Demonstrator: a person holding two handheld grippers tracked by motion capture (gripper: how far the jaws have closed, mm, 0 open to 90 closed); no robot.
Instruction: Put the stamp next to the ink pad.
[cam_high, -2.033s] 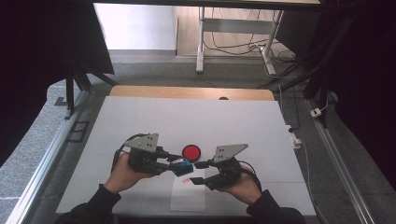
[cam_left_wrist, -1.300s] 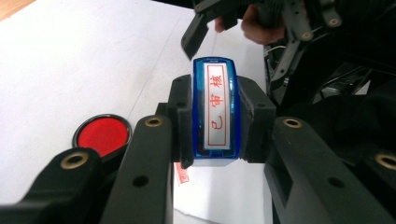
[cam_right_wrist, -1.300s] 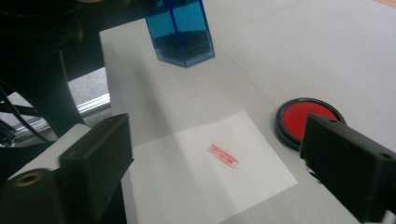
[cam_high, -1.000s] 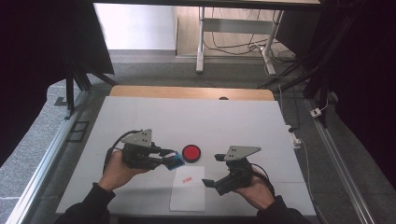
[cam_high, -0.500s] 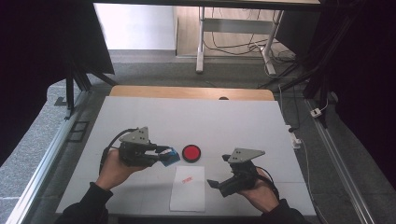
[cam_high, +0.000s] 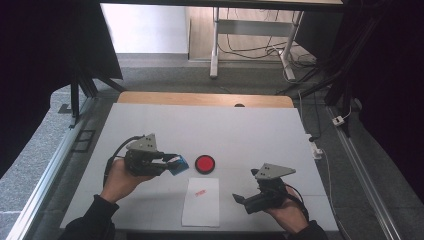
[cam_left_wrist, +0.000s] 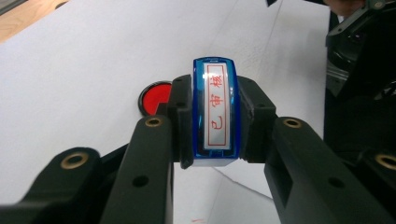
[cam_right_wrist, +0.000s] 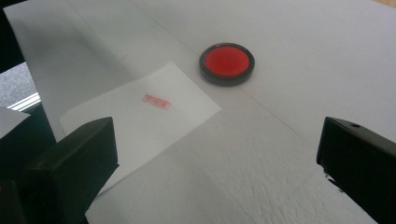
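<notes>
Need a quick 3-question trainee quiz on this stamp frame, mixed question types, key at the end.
1. True or false: the left gripper is shut on the blue stamp.
2. The red ink pad lies: A) on the paper sheet, B) on the table just beyond the sheet, C) between the right gripper's jaws.
3. What mark does the sheet carry?

Key: 1 true. 2 B. 3 a small red stamp print.

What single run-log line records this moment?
left gripper: shut on blue stamp | right gripper: open | paper sheet: red imprint | ink pad: open
</notes>
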